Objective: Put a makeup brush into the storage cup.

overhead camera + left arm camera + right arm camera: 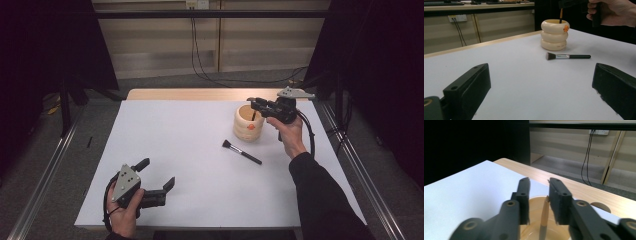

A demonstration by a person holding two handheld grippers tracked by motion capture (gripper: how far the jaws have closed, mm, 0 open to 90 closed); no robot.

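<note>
left claw (159, 189) spread, idle; right claw (256, 105) parted around upright brush handle (545, 216) in holder (248, 123).

Table (165, 150): white top, bare wood strip along the far edge.
Pot (248, 127): cream, ribbed, upright, far right part.
Brush (241, 152): black-handled, flat, just beside the pot.
</note>
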